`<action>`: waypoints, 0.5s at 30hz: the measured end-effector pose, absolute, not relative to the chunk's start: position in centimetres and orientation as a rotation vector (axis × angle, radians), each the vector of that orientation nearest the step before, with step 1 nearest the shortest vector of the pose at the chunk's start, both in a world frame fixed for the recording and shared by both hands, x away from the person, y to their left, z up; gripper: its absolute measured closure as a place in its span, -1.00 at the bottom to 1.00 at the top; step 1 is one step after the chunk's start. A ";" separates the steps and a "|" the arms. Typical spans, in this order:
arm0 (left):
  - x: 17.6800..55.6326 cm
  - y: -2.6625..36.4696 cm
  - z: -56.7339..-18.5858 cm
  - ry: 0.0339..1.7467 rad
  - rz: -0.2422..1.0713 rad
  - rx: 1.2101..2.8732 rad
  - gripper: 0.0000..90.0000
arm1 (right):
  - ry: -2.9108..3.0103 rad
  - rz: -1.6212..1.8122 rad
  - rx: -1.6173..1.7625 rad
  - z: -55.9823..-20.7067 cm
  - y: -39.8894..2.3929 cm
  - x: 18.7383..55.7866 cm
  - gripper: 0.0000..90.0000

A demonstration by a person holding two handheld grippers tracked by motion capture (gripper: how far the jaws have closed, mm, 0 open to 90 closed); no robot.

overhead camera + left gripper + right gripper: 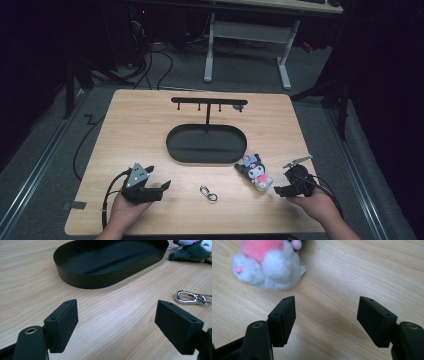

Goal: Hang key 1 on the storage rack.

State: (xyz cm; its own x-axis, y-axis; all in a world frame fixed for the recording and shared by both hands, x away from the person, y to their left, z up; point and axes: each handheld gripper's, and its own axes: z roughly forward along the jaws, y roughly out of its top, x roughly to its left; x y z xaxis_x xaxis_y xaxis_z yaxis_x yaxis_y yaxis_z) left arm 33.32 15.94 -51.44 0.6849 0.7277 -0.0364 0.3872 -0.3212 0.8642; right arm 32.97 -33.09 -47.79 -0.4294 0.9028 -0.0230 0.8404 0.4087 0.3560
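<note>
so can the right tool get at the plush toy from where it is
Probably yes. The right tool is open with bare table between its jaws, and the plush toy lies just ahead with nothing between them.

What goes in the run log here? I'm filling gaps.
left gripper: open, idle | right gripper: open near plush toy | carabiner: untouched

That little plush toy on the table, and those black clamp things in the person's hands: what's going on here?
A person holds a two-jaw gripper in each hand at a wooden table. The right gripper sits just beside the plush toy with its jaws open, touching nothing. The left gripper rests open too, near a metal clip. Behind them stands a black oval tray with a hook stand, nothing hanging on it yet.
</note>
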 end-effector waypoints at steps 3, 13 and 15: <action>33.3 15.9 -51.4 0.863 0.448 1.947 -0.57 | 2.491 0.388 1.529 -47.6 -32.6 32.9 -0.33; 33.3 15.9 -51.4 0.856 0.445 1.950 -0.57 | 2.573 0.333 1.515 -47.4 -31.2 32.8 -0.48; 33.3 15.9 -51.4 0.852 0.448 1.952 -0.57 | 2.588 0.327 1.514 -47.2 -30.7 32.9 -0.49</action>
State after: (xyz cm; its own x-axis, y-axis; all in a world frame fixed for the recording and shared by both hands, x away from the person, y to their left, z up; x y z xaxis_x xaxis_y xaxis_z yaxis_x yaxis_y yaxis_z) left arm 33.27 15.90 -51.40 0.6929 0.7203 -0.0324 0.3818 -0.3284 0.8639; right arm 32.87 -30.65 -47.19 -0.4901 0.8717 0.0008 0.8445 0.4746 0.2483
